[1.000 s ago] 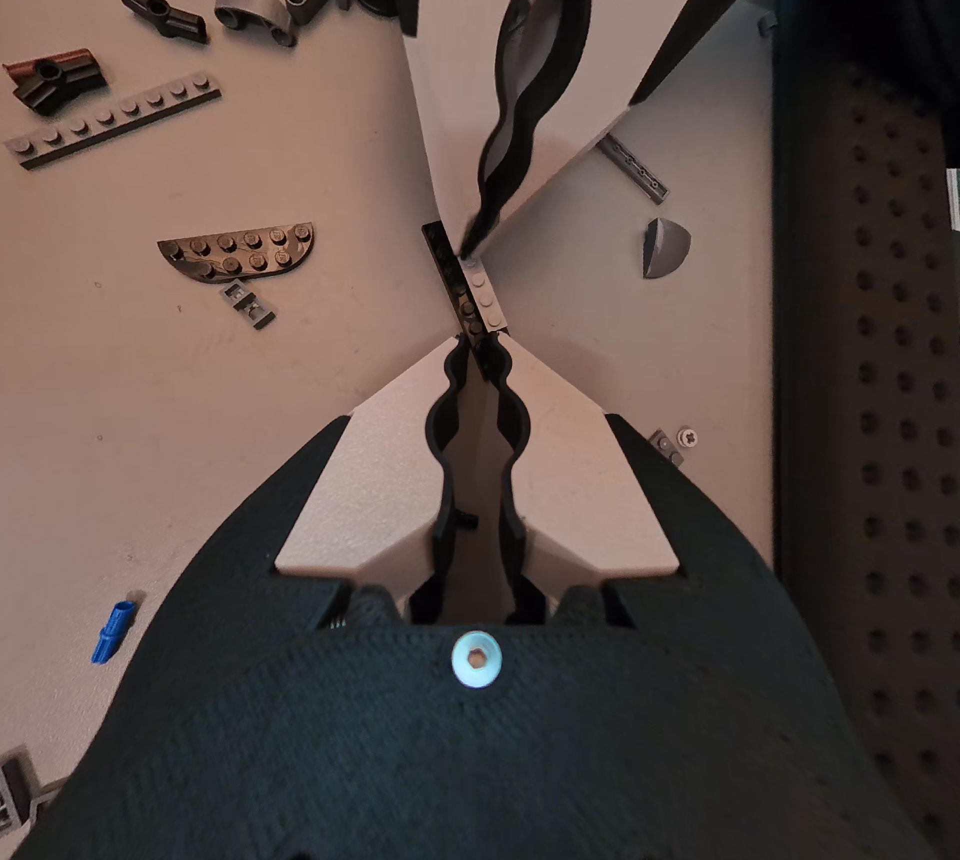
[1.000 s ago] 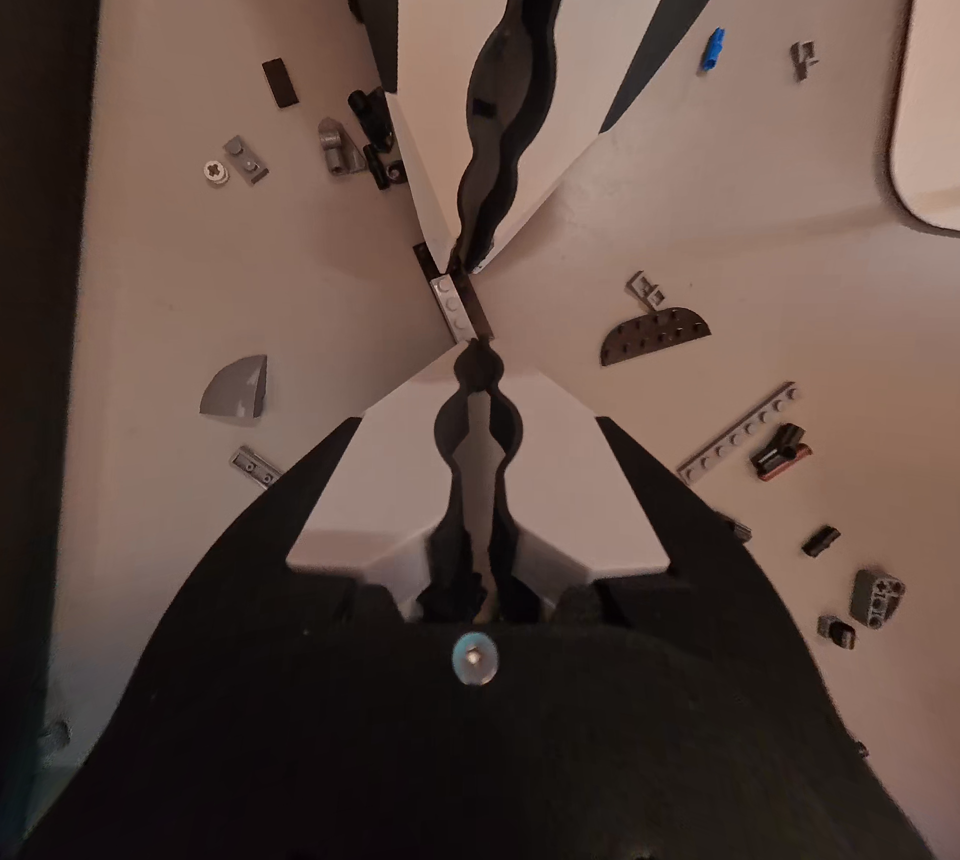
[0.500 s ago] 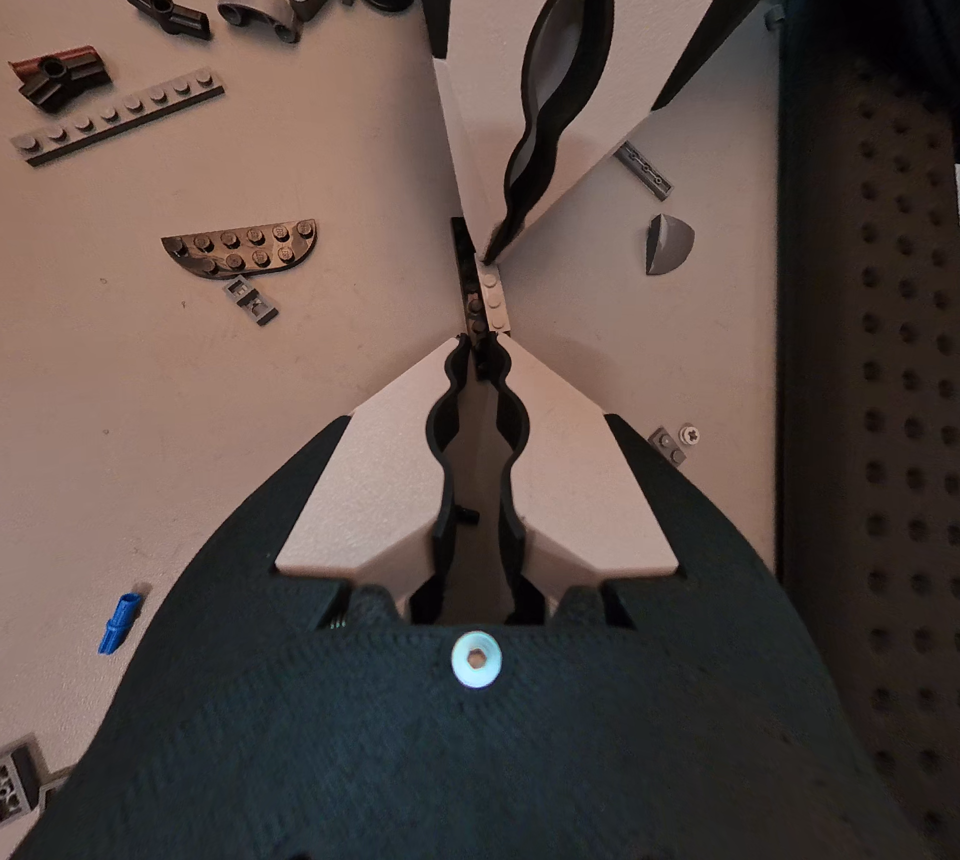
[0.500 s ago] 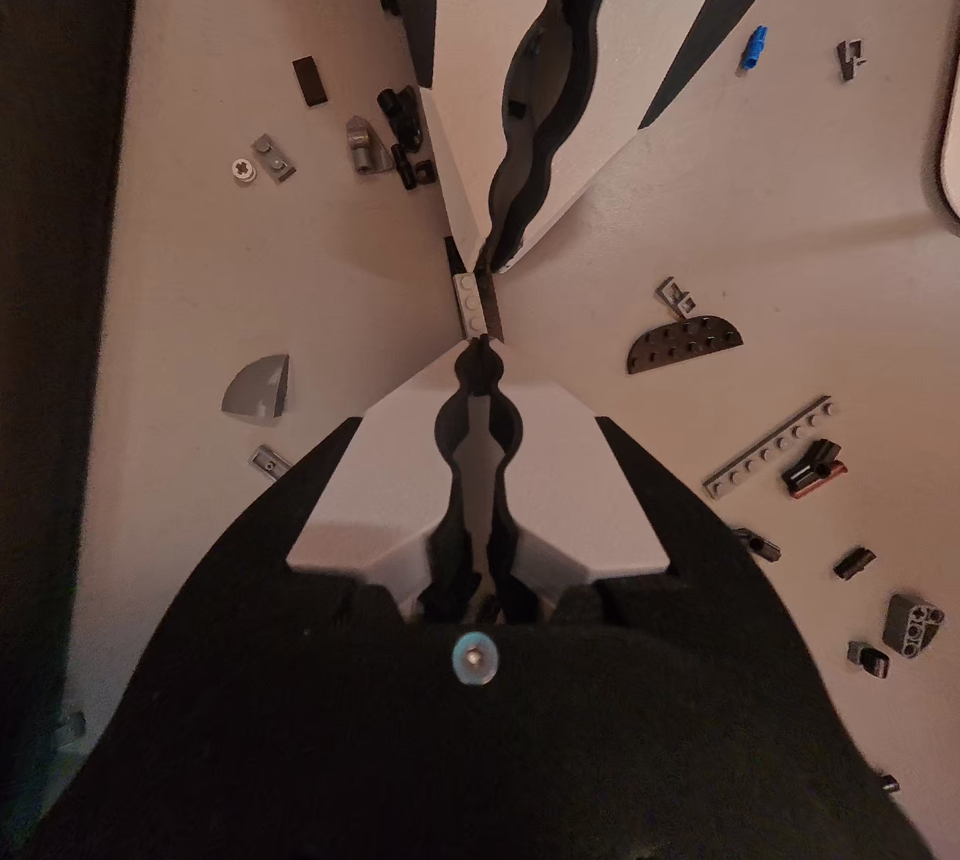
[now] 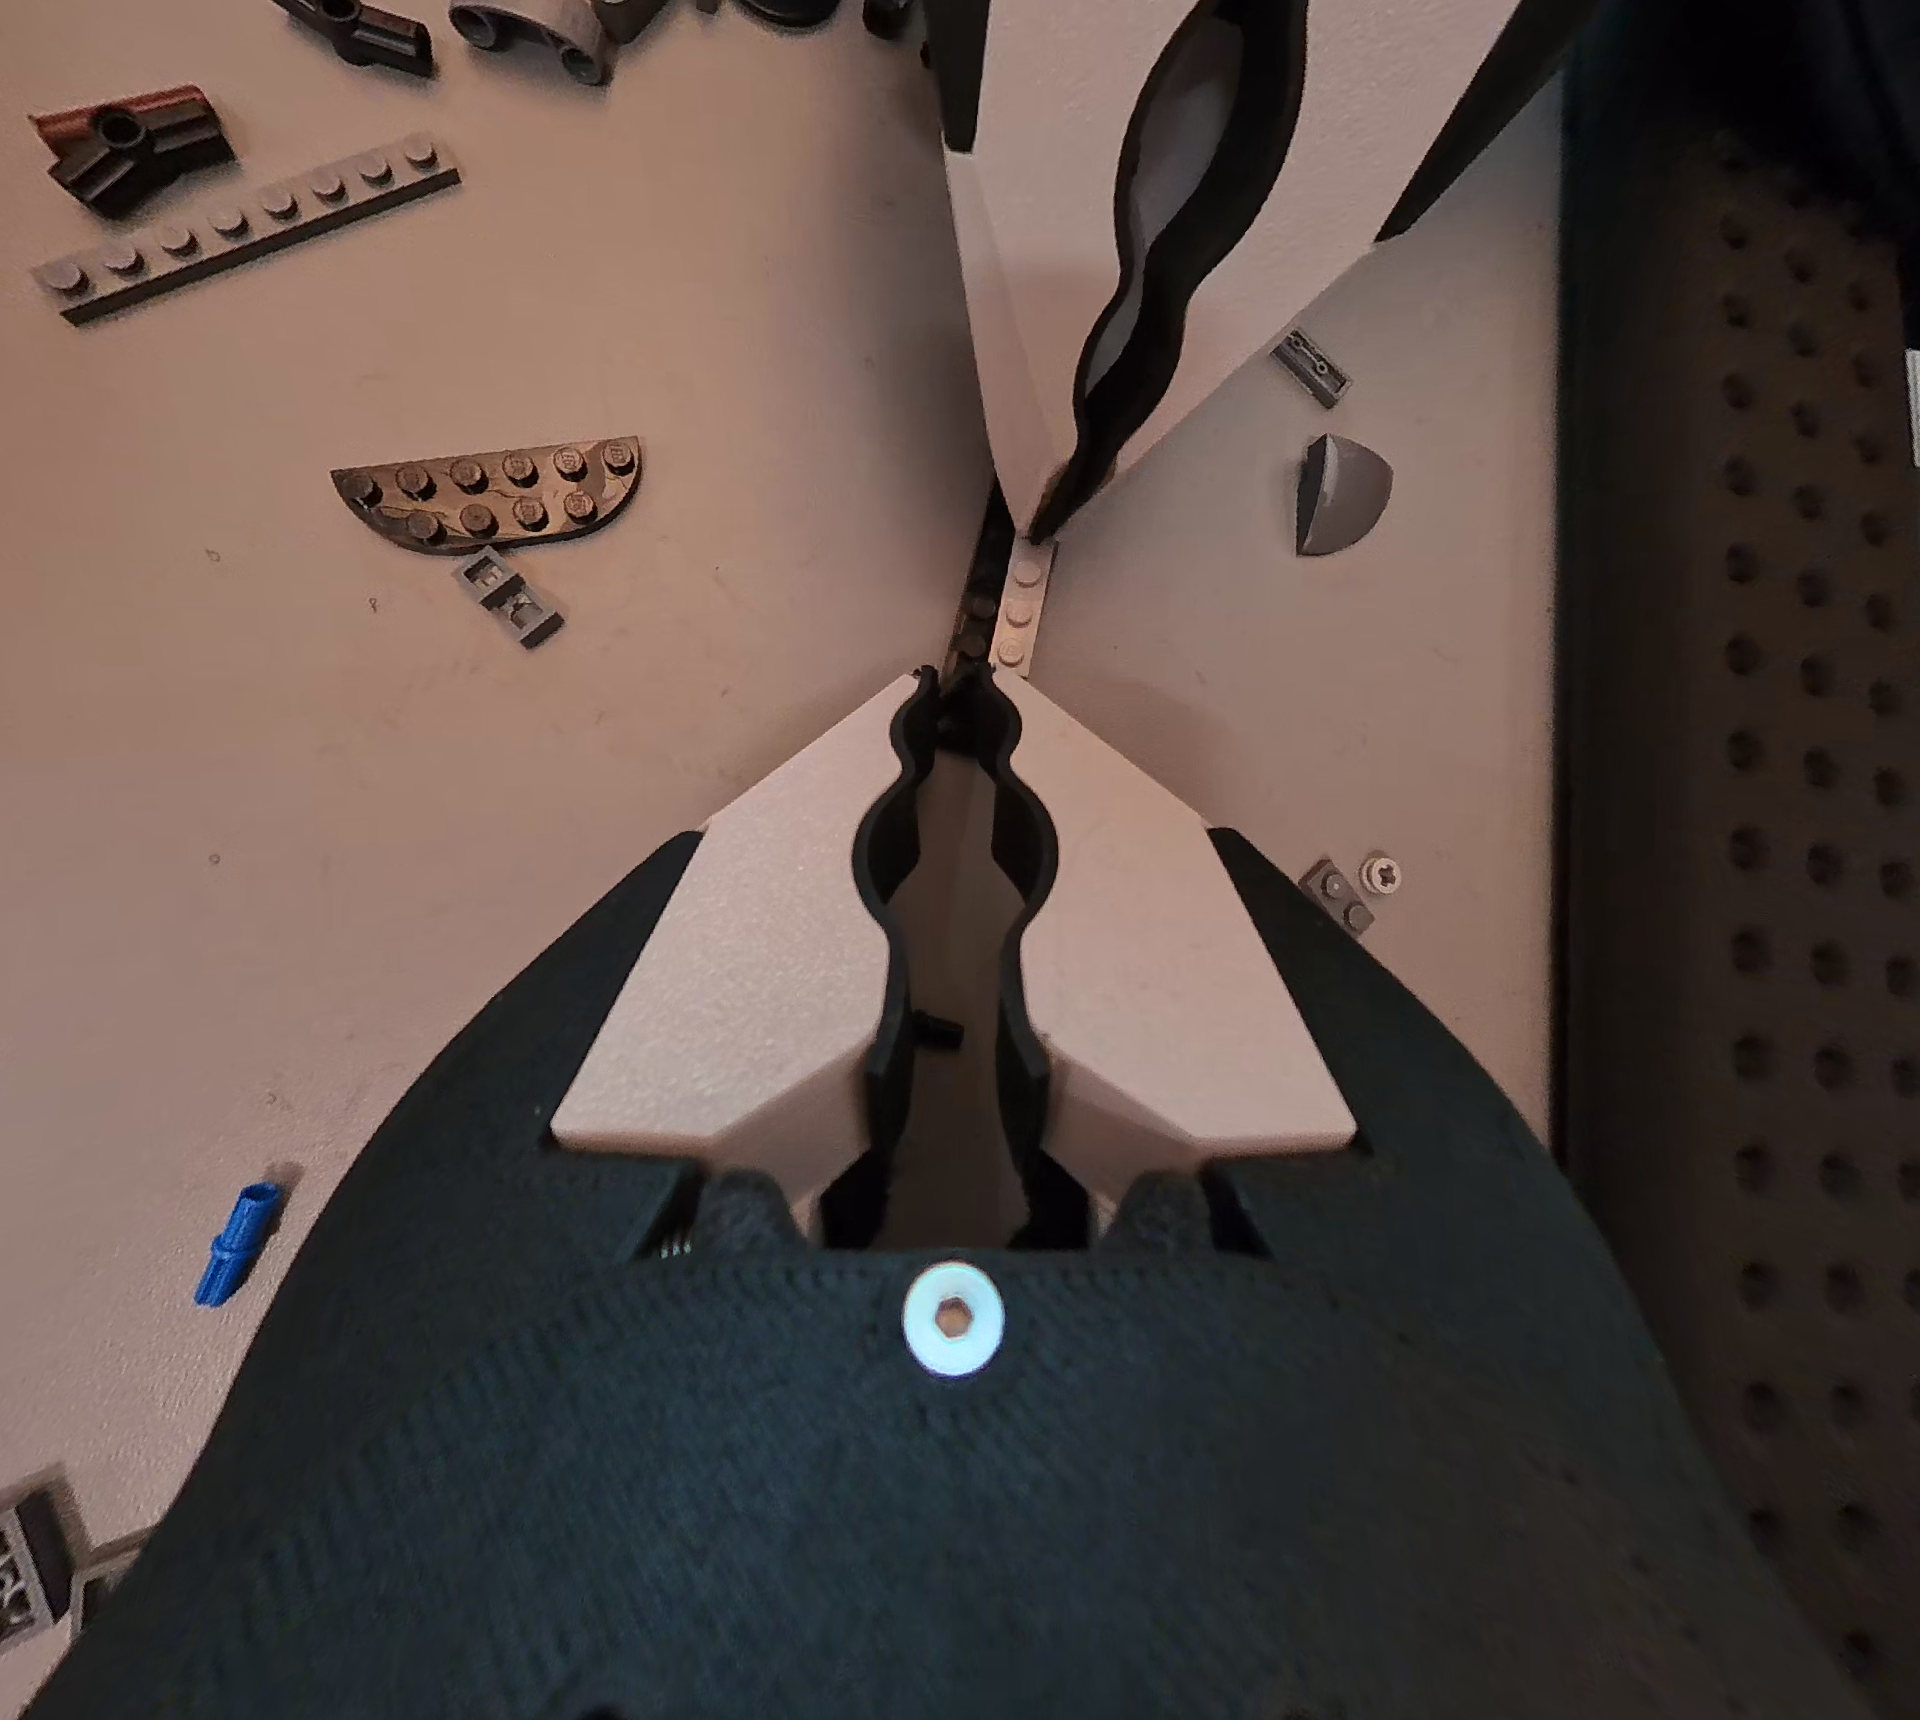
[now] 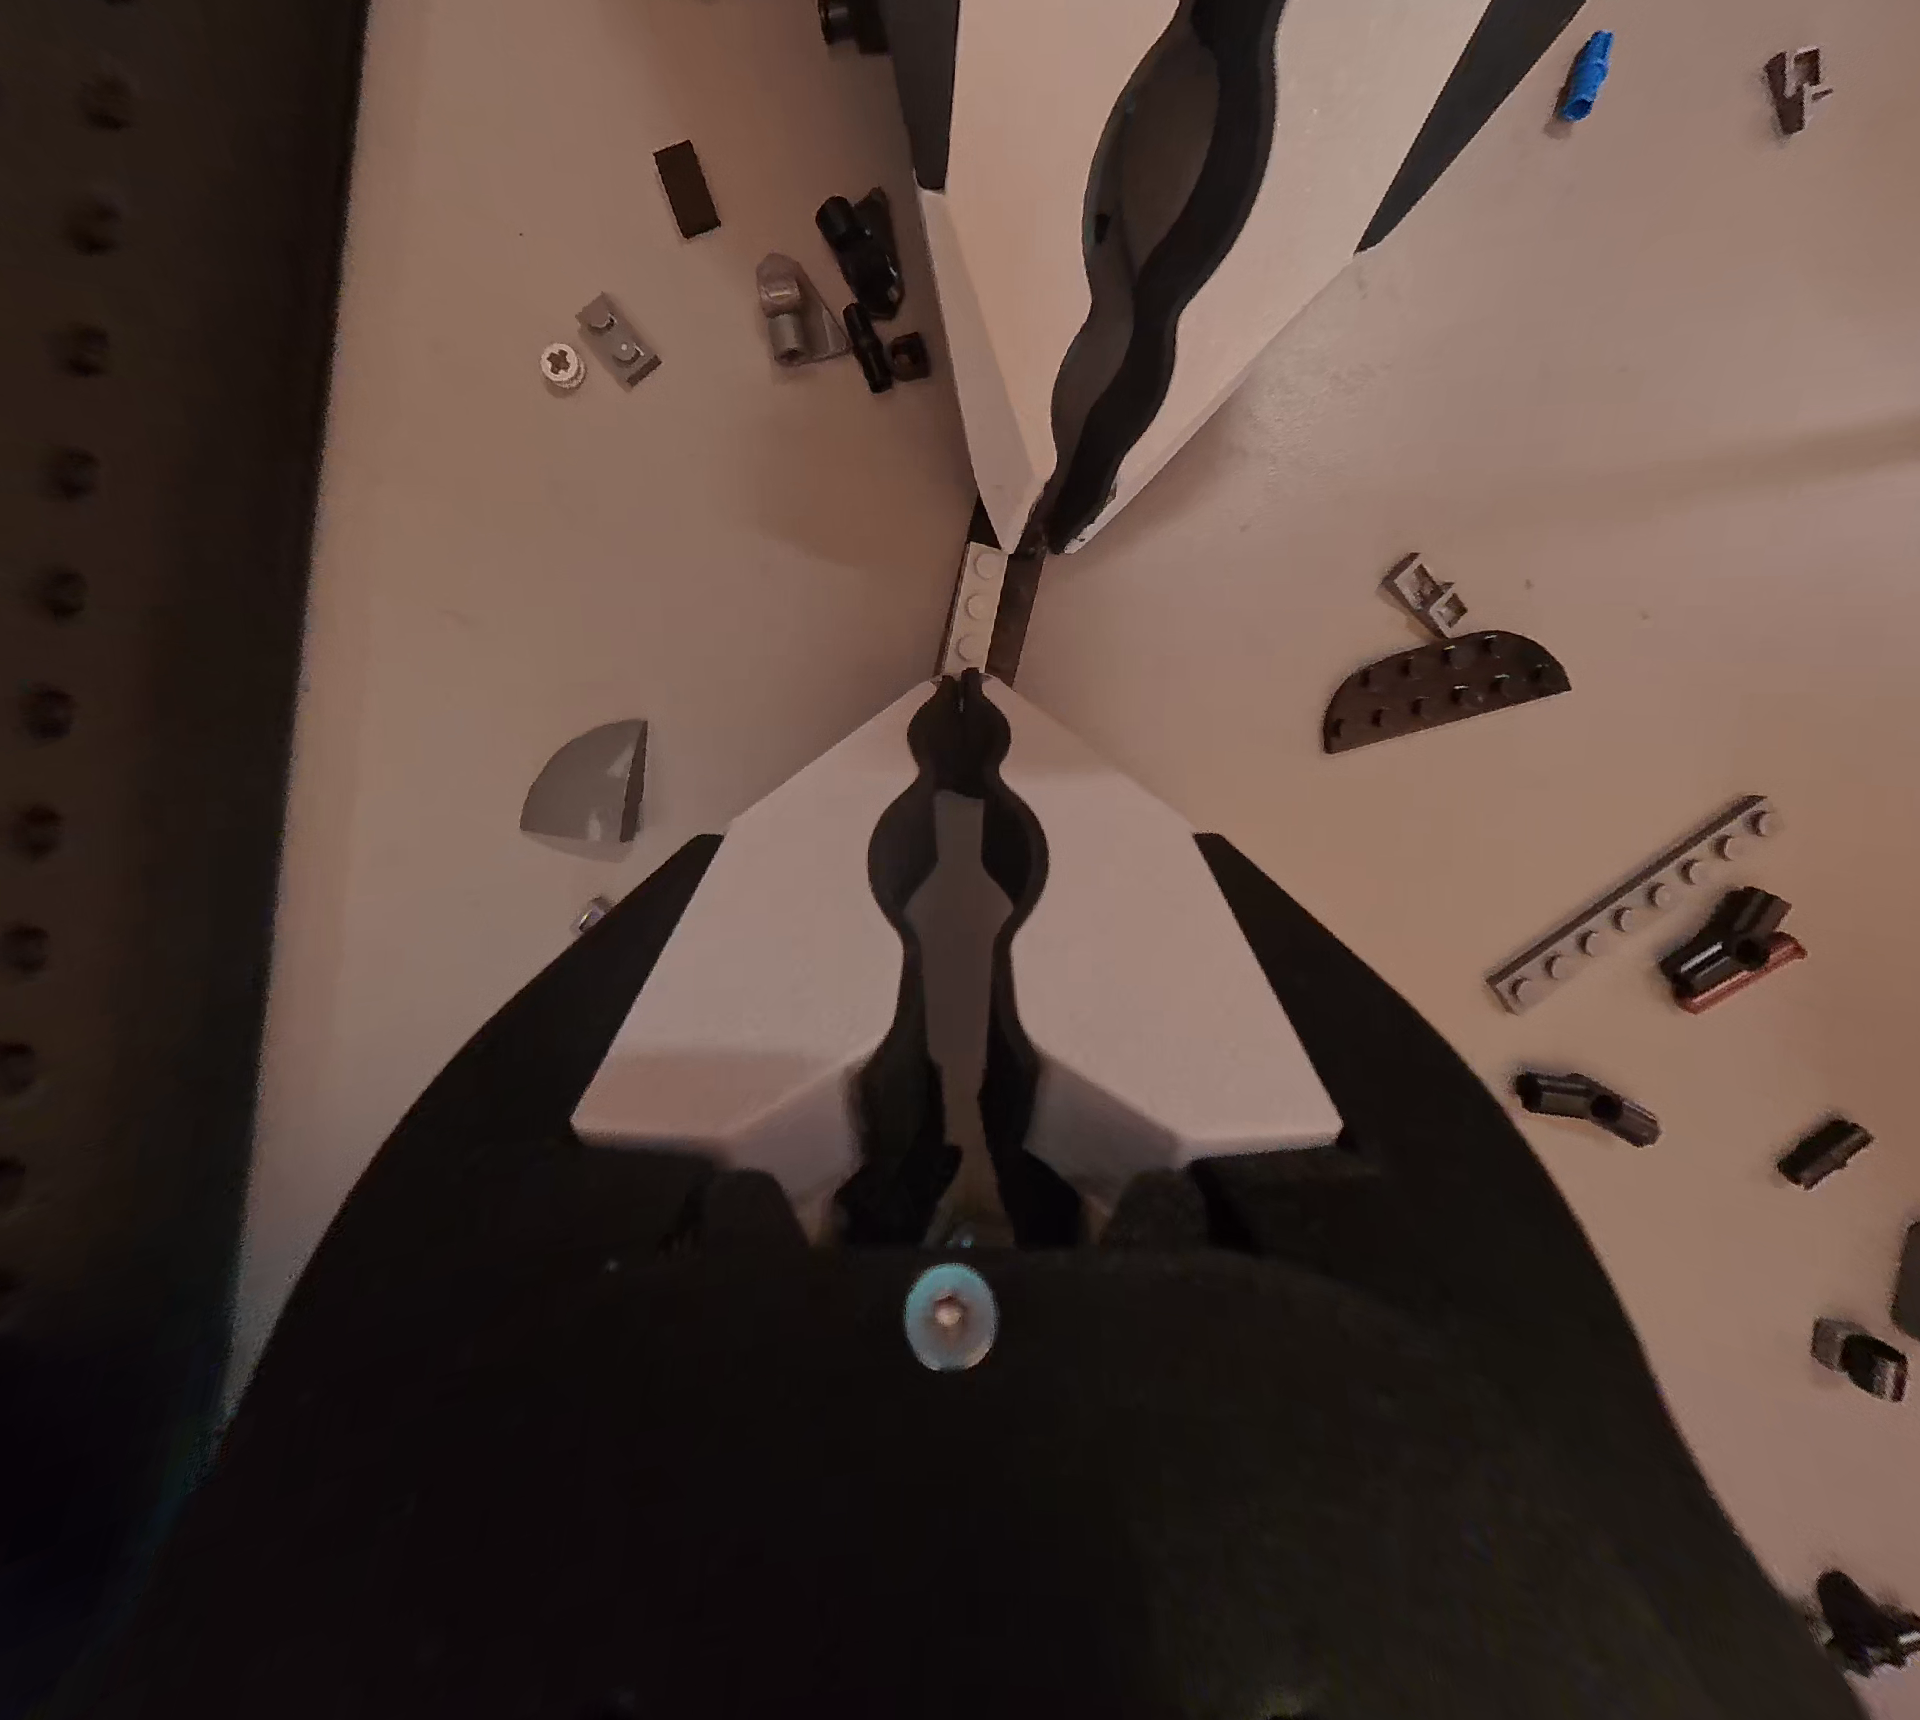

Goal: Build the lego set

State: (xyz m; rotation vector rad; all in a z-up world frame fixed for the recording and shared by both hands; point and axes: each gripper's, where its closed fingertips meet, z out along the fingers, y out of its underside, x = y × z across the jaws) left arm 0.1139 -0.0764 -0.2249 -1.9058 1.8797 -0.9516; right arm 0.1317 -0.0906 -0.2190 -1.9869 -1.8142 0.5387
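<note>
- Far left on the bench point(image 5: 623, 839), in my left wrist view, a blue pin point(image 5: 239, 1244) lies alone; above it a long grey studded strip point(image 5: 249, 226) runs on a slant, beside a black-and-brown connector point(image 5: 125, 148).
- Nearer the middle I see a dark half-round plate point(image 5: 494, 501) with two rows of studs, flat side down-left, and a small grey clip piece point(image 5: 509, 605) touching its lower edge.
- At centre my left claw point(image 5: 956, 688) is pinched together on the near end of a narrow black plate point(image 5: 977, 600).
- That black plate and a light grey plate point(image 5: 1023, 605) lie side by side, long axes running away from me, held above the bench.
- My right claw point(image 5: 1044, 517) comes in from the top, closed on the far end of the light grey plate; its pads are black and wavy, the shells smooth and pale.
- To the right lies a grey quarter-dome piece point(image 5: 1340, 496), smooth and curved.
- Along the far right runs a dark perforated mat point(image 5: 1766, 735).
</note>
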